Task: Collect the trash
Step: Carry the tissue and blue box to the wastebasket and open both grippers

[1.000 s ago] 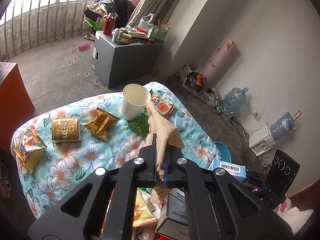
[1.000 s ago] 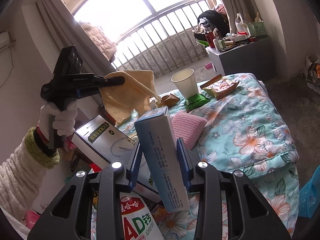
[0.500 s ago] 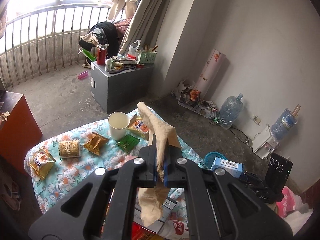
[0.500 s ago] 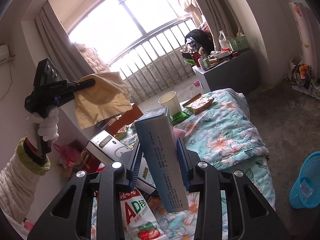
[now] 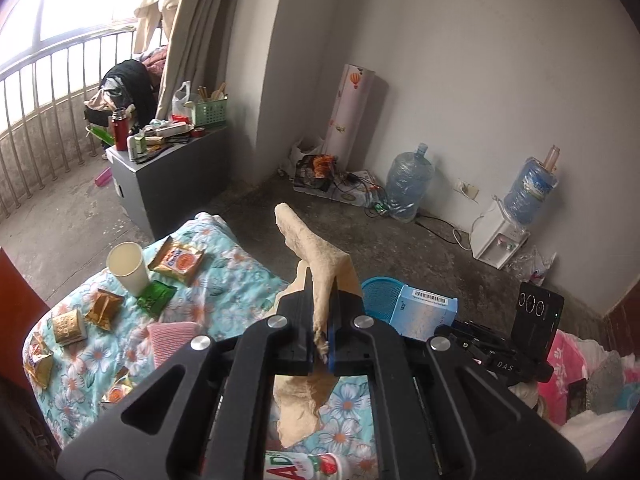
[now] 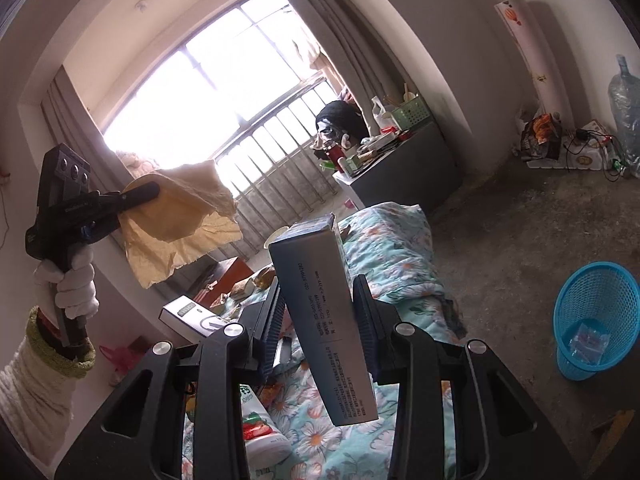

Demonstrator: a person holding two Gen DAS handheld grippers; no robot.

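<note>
My left gripper (image 5: 320, 316) is shut on a crumpled tan paper sheet (image 5: 316, 264) and holds it high above the bed; it also shows in the right wrist view (image 6: 176, 220). My right gripper (image 6: 318, 304) is shut on a light blue carton (image 6: 324, 312), seen from the left wrist view (image 5: 424, 312) too. A blue mesh waste basket (image 6: 596, 316) stands on the floor at the right with a wrapper inside. Snack wrappers (image 5: 178, 260) and a paper cup (image 5: 126, 268) lie on the floral bedspread (image 5: 232, 280).
A pink cloth (image 5: 172, 340), a white box (image 6: 192, 316) and an AD milk bottle (image 6: 256, 428) lie on the near bed. A grey cabinet (image 5: 168, 176) with clutter stands by the balcony rail. Water jugs (image 5: 408, 180) and a dispenser (image 5: 500, 240) line the wall.
Both grippers have risen and swung right, away from the bed, each keeping its load. The blue basket has come into fuller view on the floor.
</note>
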